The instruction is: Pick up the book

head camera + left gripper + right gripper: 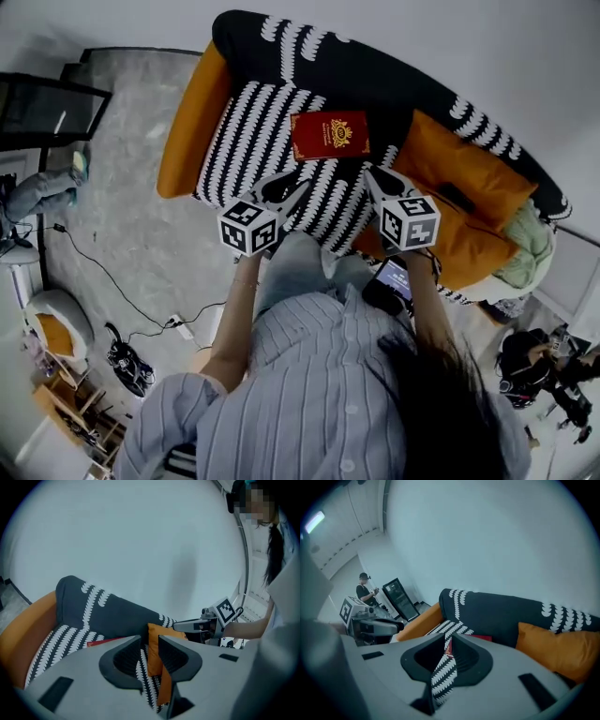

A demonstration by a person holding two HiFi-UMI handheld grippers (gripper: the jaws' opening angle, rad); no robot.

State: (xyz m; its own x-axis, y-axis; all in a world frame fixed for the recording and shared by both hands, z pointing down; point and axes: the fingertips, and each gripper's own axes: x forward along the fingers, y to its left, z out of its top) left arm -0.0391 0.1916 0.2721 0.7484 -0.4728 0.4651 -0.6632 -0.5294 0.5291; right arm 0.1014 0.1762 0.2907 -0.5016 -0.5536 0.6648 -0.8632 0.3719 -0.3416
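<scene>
A dark red book (330, 136) with a gold emblem lies flat on the seat of a black-and-white patterned sofa (253, 122), close to the backrest. Both grippers hover over the front of the seat, pointing at the book and not touching it. My left gripper (292, 192) is shut and empty, short of the book's near left corner. My right gripper (373, 176) is shut and empty near the book's right corner. In the left gripper view only a red sliver of the book (101, 642) shows past the jaws. The right gripper view shows the book (483, 638) just beyond the jaws.
Orange cushions (469, 187) fill the sofa's right half, and a pale green bundle (530, 248) lies at its end. An orange armrest (192, 117) bounds the left. Cables and a power strip (178, 328) lie on the grey carpet. A person (363, 590) stands far off beside a black cabinet (401, 599).
</scene>
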